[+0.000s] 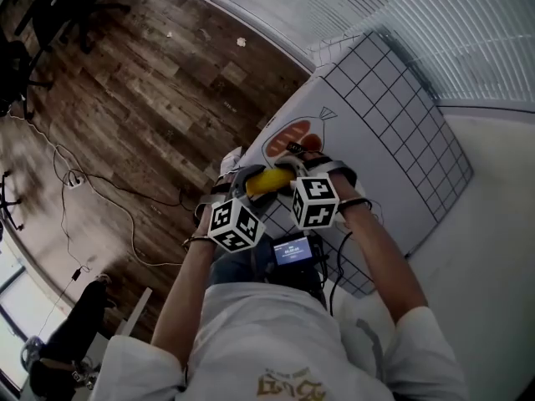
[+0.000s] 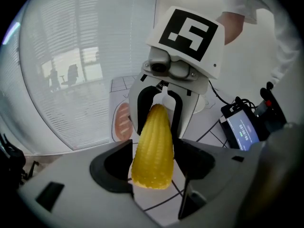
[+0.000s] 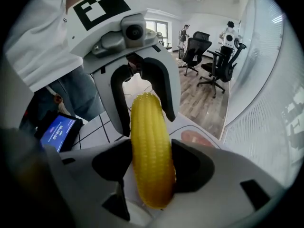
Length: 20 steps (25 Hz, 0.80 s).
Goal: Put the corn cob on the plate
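A yellow corn cob [image 1: 267,180] hangs in the air between my two grippers, which face each other over the near end of the gridded mat [image 1: 393,115]. In the left gripper view its thick end [image 2: 153,151] lies between the jaws of my left gripper [image 2: 153,161], which stand wide with a thin gap at one pad. The cob's other end [image 3: 151,165] sits in my right gripper [image 3: 150,169], whose pads press on it. Each gripper shows in the other's view: the right gripper [image 2: 159,106] and the left gripper [image 3: 142,95]. I see no plate for certain.
An orange food picture [image 1: 292,136] is printed on the mat just beyond the grippers. A small device with a blue screen [image 1: 292,250] lies at the near table edge. Wooden floor with cables [image 1: 100,199] and office chairs [image 3: 209,56] lies to the left.
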### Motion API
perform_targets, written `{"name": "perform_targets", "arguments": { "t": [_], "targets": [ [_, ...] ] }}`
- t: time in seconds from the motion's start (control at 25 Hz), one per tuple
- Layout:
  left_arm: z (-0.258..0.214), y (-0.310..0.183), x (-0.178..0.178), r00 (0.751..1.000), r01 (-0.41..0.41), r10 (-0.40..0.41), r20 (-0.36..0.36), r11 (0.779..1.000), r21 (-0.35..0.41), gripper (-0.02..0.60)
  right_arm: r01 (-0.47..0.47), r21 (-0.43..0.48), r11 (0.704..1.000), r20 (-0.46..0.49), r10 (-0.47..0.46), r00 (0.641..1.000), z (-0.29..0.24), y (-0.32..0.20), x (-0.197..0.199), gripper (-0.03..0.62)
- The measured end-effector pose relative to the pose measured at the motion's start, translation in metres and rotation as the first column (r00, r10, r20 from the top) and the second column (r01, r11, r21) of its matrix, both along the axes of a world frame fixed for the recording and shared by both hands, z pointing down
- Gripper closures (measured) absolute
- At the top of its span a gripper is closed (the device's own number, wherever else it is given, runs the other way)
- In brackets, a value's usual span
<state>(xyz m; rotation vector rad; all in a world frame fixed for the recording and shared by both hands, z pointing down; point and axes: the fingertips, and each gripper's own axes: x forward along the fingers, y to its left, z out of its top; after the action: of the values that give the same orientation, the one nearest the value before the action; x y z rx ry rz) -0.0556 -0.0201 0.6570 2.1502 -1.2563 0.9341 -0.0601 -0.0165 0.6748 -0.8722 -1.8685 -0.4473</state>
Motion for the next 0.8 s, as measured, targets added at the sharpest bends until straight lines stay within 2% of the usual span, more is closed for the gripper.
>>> {"name": "perform_targets", "arguments": {
  "t": [0.32,0.56,0.8],
  "targets": [
    [0.0,0.004,-0.009,0.999,0.041,-0.041,-0.031,0.999,-0.007,0.311,-0.023,0.005,1.0,0.013,0.023,1.0,-0.004,-0.001,-0.002,0.341],
    [-0.01,0.005,-0.008,0.999,0.035,-0.035,-0.041,0.999,-0.001,0.311,-0.042,0.025,0.999,0.029,0.041,0.999,-0.015,0.0,-0.001,0.341],
    [-0.029,0.003,-0.009,1.0,-0.002,0.003,-0.018,0.999,0.035,0.311,-0.081,0.03,0.996,0.047,0.08,0.996,-0.031,-0.001,-0.001,0.341]
  ]
}}
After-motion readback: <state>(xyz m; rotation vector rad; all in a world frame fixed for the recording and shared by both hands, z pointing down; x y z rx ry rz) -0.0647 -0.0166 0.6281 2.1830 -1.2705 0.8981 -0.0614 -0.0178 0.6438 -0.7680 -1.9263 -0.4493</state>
